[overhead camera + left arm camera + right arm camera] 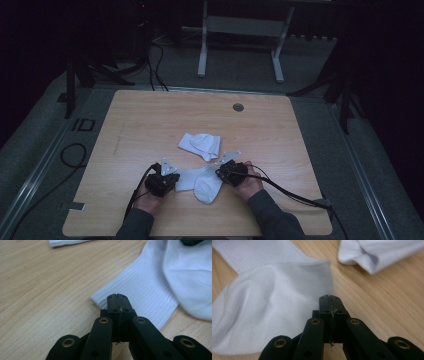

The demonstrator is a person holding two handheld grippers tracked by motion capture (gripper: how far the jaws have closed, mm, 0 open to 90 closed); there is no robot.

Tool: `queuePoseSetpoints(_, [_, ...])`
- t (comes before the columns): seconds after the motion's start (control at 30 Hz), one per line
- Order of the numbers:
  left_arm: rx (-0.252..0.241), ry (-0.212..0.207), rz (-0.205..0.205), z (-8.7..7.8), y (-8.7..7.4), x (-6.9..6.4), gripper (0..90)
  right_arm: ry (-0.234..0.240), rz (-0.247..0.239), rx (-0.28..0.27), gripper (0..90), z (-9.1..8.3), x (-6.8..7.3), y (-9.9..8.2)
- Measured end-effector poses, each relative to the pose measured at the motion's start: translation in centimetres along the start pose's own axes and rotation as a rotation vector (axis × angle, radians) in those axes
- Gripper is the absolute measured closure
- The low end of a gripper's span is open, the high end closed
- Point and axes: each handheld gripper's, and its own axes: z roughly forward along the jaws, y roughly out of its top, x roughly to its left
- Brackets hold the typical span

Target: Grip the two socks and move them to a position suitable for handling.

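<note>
A white sock (202, 184) lies on the wooden table (150, 115) near its front edge, between my two grippers. My left gripper (175, 178) is at the sock's left end. In the left gripper view its jaws (117, 298) are shut on the edge of the ribbed cuff (145, 290). My right gripper (219, 172) is at the sock's right side. In the right gripper view its jaws (330, 298) are shut on the edge of the smooth foot part (274, 305). A second white sock (200, 145) (377, 252) lies folded a little farther back, untouched.
A round cable hole (238, 107) sits near the table's far edge. Black cables (295, 192) trail from the grippers off the front right and front left. A white desk frame (202, 50) stands on the floor beyond the table.
</note>
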Motion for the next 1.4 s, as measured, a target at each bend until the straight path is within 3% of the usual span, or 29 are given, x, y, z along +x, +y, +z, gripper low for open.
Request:
queuePoseSetpoints(0.1, [0.002, 0.016, 0.003, 0.0, 0.0, 0.0, 90.0, -0.062, 0.009, 0.024, 89.6, -0.2, -0.4, -0.3])
queuePoseSetpoints(0.3, [0.003, 0.015, 0.005, -0.2, -0.1, 0.3, 90.0, -0.057, 0.016, 0.021, 87.6, -1.1, -0.9, -1.4])
queuePoseSetpoints(0.53, [0.002, 0.020, 0.007, -0.1, -0.1, 0.3, 90.0, 0.009, -0.032, -0.041, 75.7, -3.4, 0.5, -1.1])
queuePoseSetpoints(0.67, [-0.002, 0.020, 0.006, -0.1, -0.1, 0.2, 90.0, 0.055, -0.111, -0.058, 66.0, -4.0, 2.2, -0.5])
queuePoseSetpoints(0.9, [-0.003, 0.020, 0.007, -0.1, -0.1, 0.2, 90.0, 0.170, -0.229, -0.030, 56.3, -2.9, 5.5, 0.0])
queuePoseSetpoints(0.97, [-0.006, 0.022, 0.008, 0.0, -0.1, 0.2, 90.0, 0.224, -0.236, -0.035, 54.3, -2.4, 6.1, -0.2])
queuePoseSetpoints(1.07, [-0.003, 0.023, 0.014, 0.0, -0.1, 0.2, 90.0, 0.239, -0.256, 0.003, 51.3, -1.4, 6.8, -0.9])
queuePoseSetpoints(1.13, [-0.003, 0.026, 0.017, 0.0, -0.1, 0.1, 90.0, 0.256, -0.253, -0.005, 52.6, -1.1, 7.0, -1.0])
queuePoseSetpoints(1.3, [-0.006, 0.028, 0.023, 0.0, -0.1, 0.1, 90.0, 0.217, -0.232, -0.003, 81.2, -1.0, 6.3, -0.7])
queuePoseSetpoints(1.4, [-0.011, 0.026, 0.022, 0.0, -0.1, 0.1, 90.0, 0.190, -0.215, -0.005, 83.1, -1.0, 6.0, -0.6])
